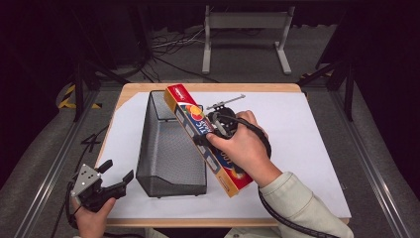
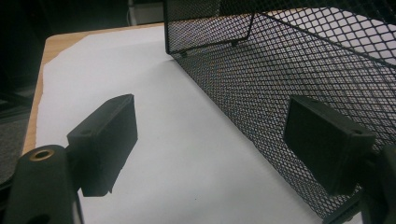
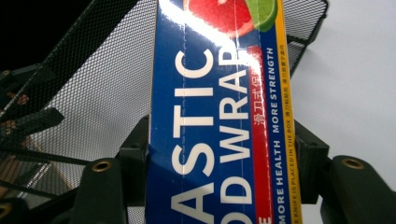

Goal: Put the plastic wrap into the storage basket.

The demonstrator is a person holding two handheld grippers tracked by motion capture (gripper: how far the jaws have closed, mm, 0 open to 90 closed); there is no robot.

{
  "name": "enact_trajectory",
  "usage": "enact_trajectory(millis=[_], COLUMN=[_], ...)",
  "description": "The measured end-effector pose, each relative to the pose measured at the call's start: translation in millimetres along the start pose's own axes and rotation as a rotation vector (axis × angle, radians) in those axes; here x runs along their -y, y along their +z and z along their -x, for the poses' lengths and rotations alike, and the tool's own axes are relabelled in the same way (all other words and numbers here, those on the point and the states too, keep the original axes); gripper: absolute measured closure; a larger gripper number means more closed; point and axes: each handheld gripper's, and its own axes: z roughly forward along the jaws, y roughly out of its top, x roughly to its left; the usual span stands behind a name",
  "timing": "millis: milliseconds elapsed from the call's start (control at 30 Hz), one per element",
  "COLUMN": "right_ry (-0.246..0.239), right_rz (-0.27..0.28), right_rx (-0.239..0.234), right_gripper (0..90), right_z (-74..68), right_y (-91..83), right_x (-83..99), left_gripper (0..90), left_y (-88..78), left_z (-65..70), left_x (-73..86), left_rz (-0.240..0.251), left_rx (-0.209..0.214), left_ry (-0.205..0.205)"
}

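Note:
A long plastic wrap box [image 1: 205, 139], blue with red ends and a yellow edge, hangs tilted over the right rim of a black mesh basket [image 1: 166, 148]. My right gripper [image 1: 210, 131] is shut on the box at mid length; in the right gripper view the box [image 3: 219, 116] runs up between the two jaws, with the basket [image 3: 93, 84] behind it. My left gripper [image 1: 116, 176] is held at the table's front left corner, open and empty. In the left gripper view its fingers [image 2: 105, 140] stand wide apart beside the basket wall [image 2: 280, 93].
White paper [image 1: 297, 139] covers the wooden table [image 1: 208, 88]. Bare paper lies to the right of the basket and to its left [image 2: 154, 116]. Behind the table are a grey metal stand [image 1: 245, 34] and floor cables.

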Motion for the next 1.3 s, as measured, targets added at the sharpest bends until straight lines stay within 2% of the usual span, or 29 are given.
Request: enact_trajectory(millis=[100,367,767,1300], right_ry=[0.007,0.014,0.028,0.077], right_rz=[-0.013,-0.009,-0.038,-0.150], right_rx=[-0.009,-0.011,0.014,0.042], right_gripper=[39.8,39.8,39.7,39.4], right_z=[-4.5,-11.1,-14.0,-15.7], right_y=[10.9,20.8,49.2,77.4], right_x=[-1.5,-6.3,-4.3,-3.2], left_gripper=[18.3,18.3,18.3,18.3], left_y=[0.3,0.8,0.5,-0.5], left_z=[-0.2,-0.5,-0.4,-1.3], left_x=[-0.2,-0.5,-0.3,0.2], left_rz=[0.000,-0.003,0.001,0.004], left_rx=[0.001,0.005,0.005,0.005], left_ry=[-0.001,0.000,-0.001,-0.005])
